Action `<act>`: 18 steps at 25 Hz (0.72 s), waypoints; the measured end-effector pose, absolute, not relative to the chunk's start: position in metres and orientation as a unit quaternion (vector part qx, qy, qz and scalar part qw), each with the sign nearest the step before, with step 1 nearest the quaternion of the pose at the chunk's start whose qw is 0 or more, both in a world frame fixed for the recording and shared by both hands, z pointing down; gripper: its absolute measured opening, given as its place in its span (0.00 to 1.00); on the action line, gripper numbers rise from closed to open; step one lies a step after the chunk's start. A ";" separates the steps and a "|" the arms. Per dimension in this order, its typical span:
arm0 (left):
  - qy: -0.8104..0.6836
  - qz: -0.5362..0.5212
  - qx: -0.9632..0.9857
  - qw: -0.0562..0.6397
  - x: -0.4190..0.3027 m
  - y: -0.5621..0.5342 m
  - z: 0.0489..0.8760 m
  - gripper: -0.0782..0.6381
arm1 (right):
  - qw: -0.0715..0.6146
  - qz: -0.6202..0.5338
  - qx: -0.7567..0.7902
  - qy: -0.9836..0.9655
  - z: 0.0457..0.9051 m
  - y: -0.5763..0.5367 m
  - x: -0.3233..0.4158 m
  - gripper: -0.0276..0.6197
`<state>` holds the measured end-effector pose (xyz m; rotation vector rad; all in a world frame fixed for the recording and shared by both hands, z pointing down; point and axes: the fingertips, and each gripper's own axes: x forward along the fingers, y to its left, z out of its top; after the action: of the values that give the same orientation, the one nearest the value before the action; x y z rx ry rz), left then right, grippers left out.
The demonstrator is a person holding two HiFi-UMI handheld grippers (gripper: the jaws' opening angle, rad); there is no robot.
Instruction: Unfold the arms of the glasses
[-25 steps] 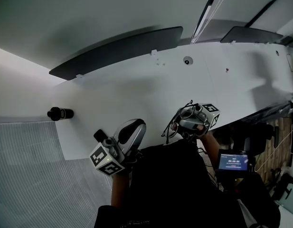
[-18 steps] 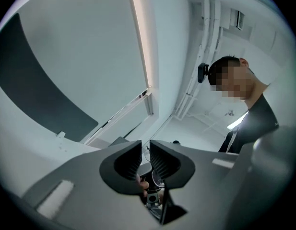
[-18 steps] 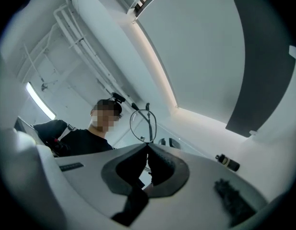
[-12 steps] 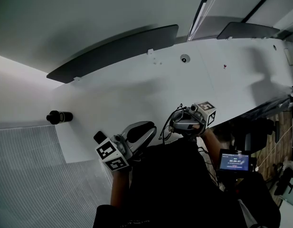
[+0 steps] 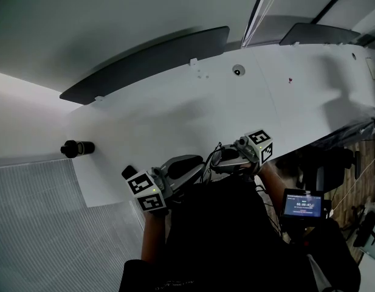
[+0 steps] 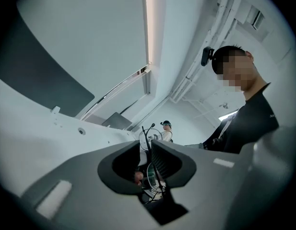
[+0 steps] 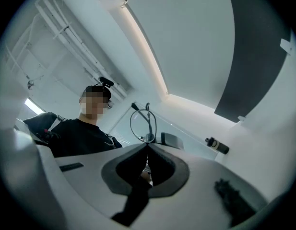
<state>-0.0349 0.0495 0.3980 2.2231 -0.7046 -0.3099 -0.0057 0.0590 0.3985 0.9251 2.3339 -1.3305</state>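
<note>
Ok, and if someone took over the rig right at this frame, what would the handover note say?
Right gripper: shut on the glasses, held up above the white table at its near edge.
Left gripper: jaws opening, part of the glasses between them, not pressed.
Done: glasses lifted.
Left: unfold both arms; how far they are out now can't be told.

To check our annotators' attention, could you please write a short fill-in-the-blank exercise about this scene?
The right claw is shut on the ____. A black ____ lies on the white table, left in the head view. The person's top is ____.
Missing: glasses; bottle; black.
</note>
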 end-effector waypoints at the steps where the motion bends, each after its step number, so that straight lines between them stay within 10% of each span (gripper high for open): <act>1: -0.276 -0.121 0.871 0.388 -0.036 0.050 0.400 0.22 | 0.147 -0.464 0.320 0.813 0.400 0.059 -0.006 0.06; 18: -0.227 -0.148 0.862 0.429 -0.034 0.050 0.407 0.14 | 0.111 -0.453 0.310 0.829 0.415 0.068 -0.011 0.06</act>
<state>-0.0338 0.0504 0.4074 2.1521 -0.5661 -0.3688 -0.0115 0.0682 0.4148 0.9116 2.4340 -1.3297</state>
